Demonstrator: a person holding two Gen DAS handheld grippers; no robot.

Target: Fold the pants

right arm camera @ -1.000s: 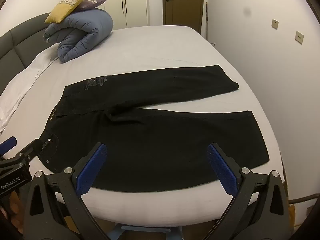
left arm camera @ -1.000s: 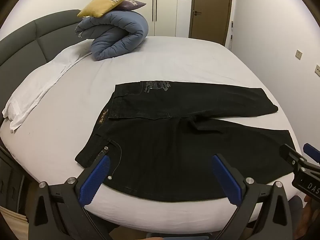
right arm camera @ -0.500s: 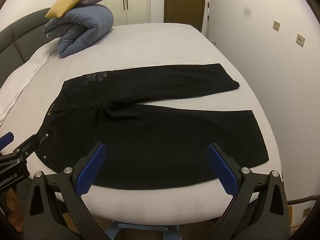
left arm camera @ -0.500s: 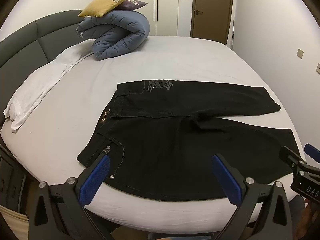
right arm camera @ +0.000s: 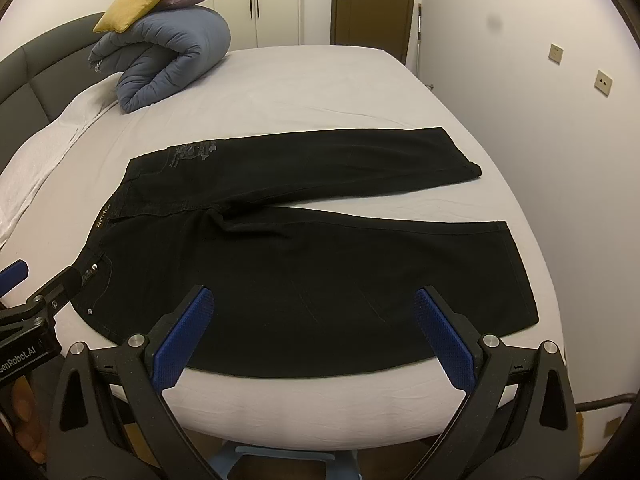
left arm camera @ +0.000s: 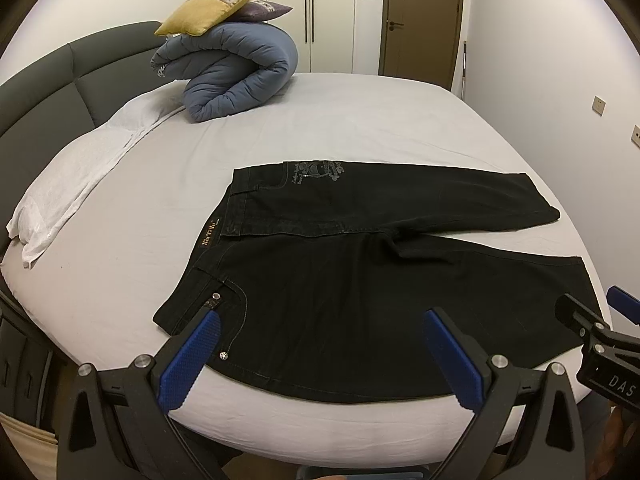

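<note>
Black pants (left arm camera: 360, 272) lie flat on the white bed, waistband to the left, both legs spread out to the right; they also show in the right wrist view (right arm camera: 304, 248). My left gripper (left arm camera: 320, 344) is open and empty, hovering over the near edge by the waist pocket. My right gripper (right arm camera: 314, 328) is open and empty, hovering over the near edge of the closer leg. Each gripper shows at the edge of the other's view.
A rolled blue duvet (left arm camera: 236, 76) with a yellow cushion (left arm camera: 212, 6) on top sits at the bed's far left. A white pillow (left arm camera: 76, 176) lies along the grey headboard (left arm camera: 48, 76). A wall (right arm camera: 560, 120) runs close along the right side.
Both grippers have moved a little forward toward the pants. The pants have not moved and both grippers stay open.
</note>
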